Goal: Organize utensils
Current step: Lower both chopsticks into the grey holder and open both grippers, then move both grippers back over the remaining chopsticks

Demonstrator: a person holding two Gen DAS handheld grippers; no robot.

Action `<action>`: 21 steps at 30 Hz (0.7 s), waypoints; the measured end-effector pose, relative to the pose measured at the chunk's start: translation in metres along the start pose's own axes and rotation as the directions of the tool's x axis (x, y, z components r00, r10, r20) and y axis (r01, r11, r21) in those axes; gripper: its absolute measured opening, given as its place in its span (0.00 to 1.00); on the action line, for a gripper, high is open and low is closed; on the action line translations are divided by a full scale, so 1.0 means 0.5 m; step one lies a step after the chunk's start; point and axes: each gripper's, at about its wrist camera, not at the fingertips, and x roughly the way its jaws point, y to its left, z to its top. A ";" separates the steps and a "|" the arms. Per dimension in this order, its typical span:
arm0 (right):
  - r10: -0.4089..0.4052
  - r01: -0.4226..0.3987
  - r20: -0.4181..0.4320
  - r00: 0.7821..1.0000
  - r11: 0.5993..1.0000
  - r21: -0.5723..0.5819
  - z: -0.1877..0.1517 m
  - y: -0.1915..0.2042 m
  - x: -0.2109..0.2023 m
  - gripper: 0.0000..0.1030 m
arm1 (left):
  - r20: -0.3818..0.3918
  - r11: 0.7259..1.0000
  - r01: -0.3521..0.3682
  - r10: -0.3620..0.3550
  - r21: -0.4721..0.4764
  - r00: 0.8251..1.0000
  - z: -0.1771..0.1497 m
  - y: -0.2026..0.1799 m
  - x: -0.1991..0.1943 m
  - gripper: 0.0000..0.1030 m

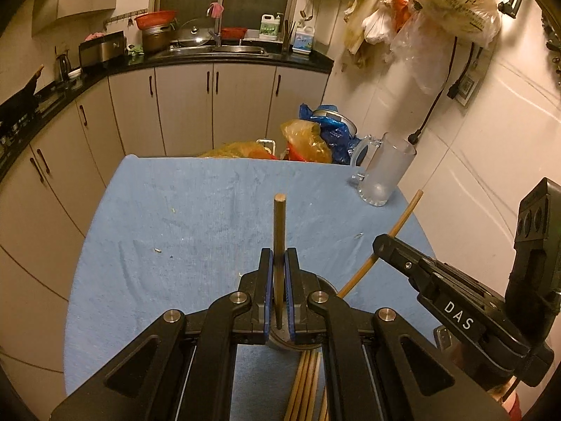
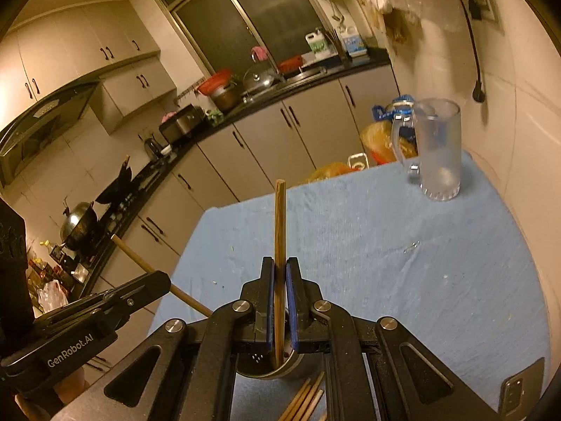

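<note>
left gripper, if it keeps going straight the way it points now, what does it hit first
Probably the blue cloth on the table. The left gripper, shut on a chopstick, points down at bare cloth; the mug stands off to the right. Depth is hard to judge.

My own fingers (image 2: 268, 301) hide most of the metal holder (image 2: 280, 368) beneath them, so I can't see what is inside it. The loose chopsticks (image 1: 306, 386) on the desk (image 1: 157, 210) run off the bottom edge. Small specks (image 1: 157, 250) on the cloth are too tiny to identify.
</note>
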 end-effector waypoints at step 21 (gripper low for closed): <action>0.020 -0.020 0.023 1.000 1.000 -0.013 -0.014 0.002 -0.051 0.11 | 0.052 1.000 0.000 0.000 -0.001 0.999 -0.024 0.011 -0.052 0.23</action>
